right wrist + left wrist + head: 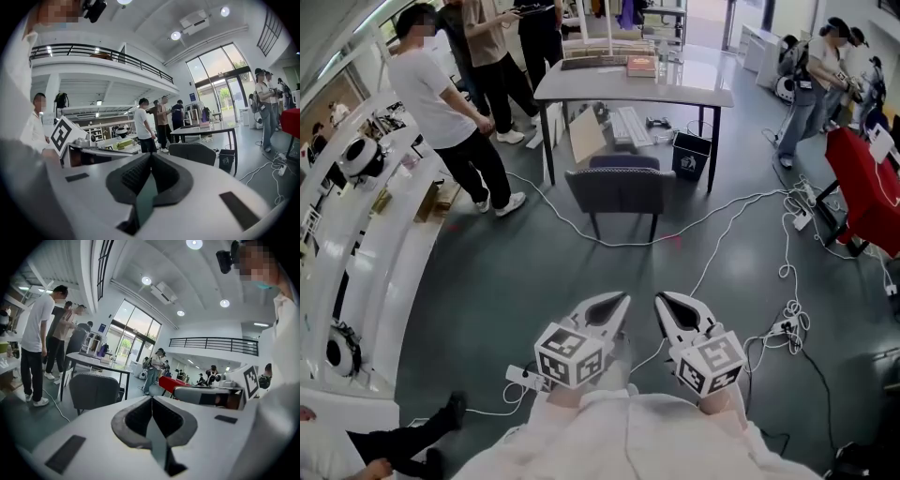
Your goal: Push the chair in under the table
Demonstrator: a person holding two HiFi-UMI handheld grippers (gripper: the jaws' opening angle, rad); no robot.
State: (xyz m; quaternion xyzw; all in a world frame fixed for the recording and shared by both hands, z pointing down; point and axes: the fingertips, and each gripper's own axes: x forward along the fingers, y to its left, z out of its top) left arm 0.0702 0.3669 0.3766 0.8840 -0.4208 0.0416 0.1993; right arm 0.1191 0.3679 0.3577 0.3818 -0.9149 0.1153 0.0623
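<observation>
A dark grey chair [617,190] stands on the floor in front of a white table [694,92], its back toward me and its seat partly under the table edge. It also shows at the left in the left gripper view, chair [93,391], and right of centre in the right gripper view, chair [193,153]. My left gripper [622,300] and right gripper [661,299] are side by side near the bottom of the head view, well short of the chair, both shut with nothing between the jaws. The left gripper [151,399] and right gripper [150,155] point toward the chair.
White cables [750,202] trail across the floor around and right of the chair. A black bin [691,155] stands by the table leg. People [441,103] stand at the left near a white counter [366,234], others at the far right beside a red-covered table [867,183].
</observation>
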